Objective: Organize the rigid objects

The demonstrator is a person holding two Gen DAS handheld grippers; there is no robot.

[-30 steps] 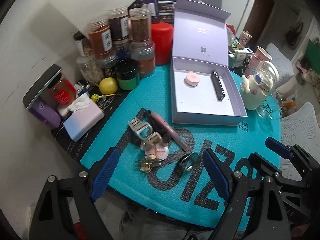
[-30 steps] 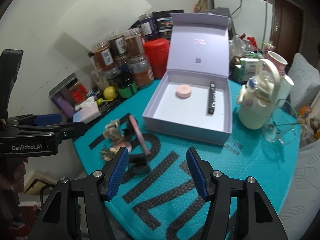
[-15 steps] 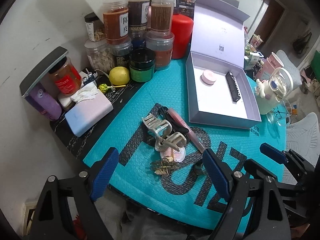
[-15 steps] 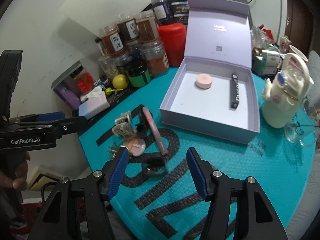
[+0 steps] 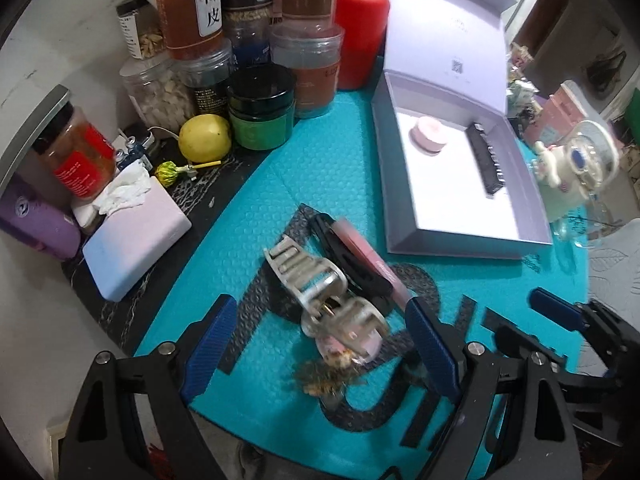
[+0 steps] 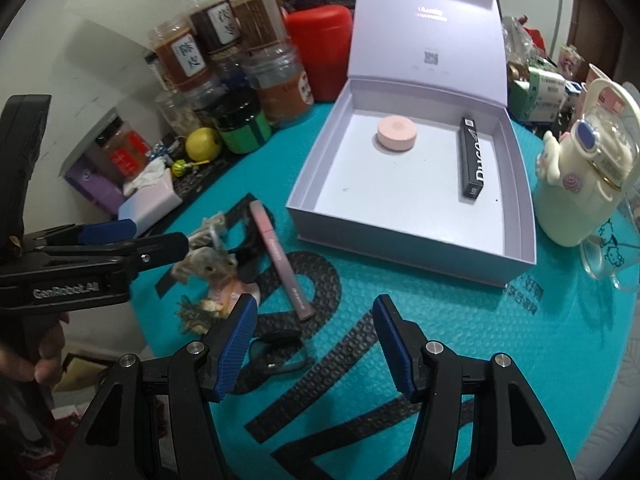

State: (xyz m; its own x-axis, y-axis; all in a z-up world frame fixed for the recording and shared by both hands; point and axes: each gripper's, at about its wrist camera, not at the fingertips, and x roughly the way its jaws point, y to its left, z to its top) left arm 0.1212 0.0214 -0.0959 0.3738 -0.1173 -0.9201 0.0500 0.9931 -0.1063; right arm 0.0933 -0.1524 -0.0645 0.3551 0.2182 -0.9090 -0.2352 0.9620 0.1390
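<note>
White wall point(image 6: 100, 8) behind; dark doorway point(image 6: 596, 12), perhaps, far right.

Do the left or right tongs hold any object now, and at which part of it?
Nothing is held. The left tongs stand open over the hair clip; the right tongs stand open and empty.

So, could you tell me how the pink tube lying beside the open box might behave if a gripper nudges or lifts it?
The pink tube looks slim and rigid, so it should probably stay straight when lifted. If it is round, a sideways nudge might roll it across the teal mat. Its smooth surface may slip unless gripped near the middle.
</note>
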